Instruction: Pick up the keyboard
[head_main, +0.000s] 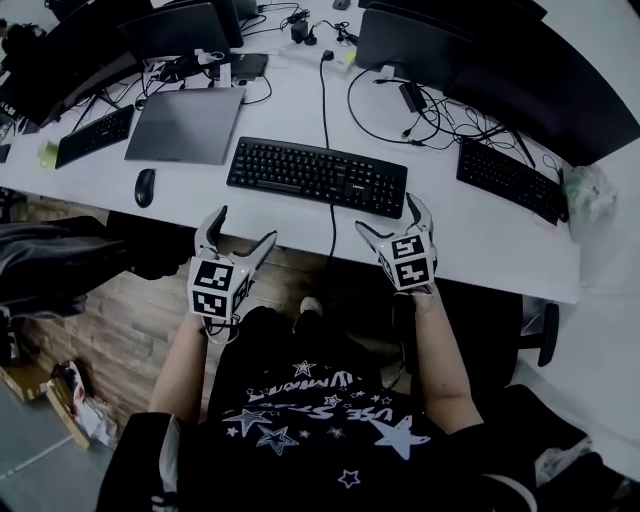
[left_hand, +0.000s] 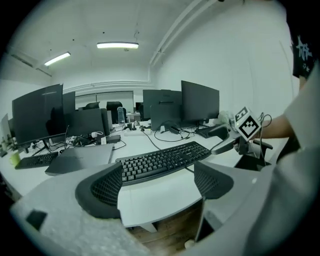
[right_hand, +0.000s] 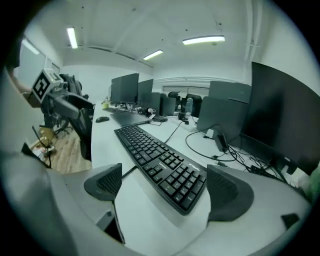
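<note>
The black keyboard lies flat on the white desk, a little back from the front edge. Its cable drops over that edge. My left gripper hovers off the desk's front edge below the keyboard's left end, jaws open and empty. Over the front edge, just short of the keyboard's right end, my right gripper stands open too. In the left gripper view the keyboard lies beyond the open jaws. In the right gripper view its near end lies between the wide jaws, untouched.
A closed grey laptop and a mouse lie left of the keyboard. Other keyboards sit at the far left and right. Monitors and loose cables line the back. A wooden floor lies below.
</note>
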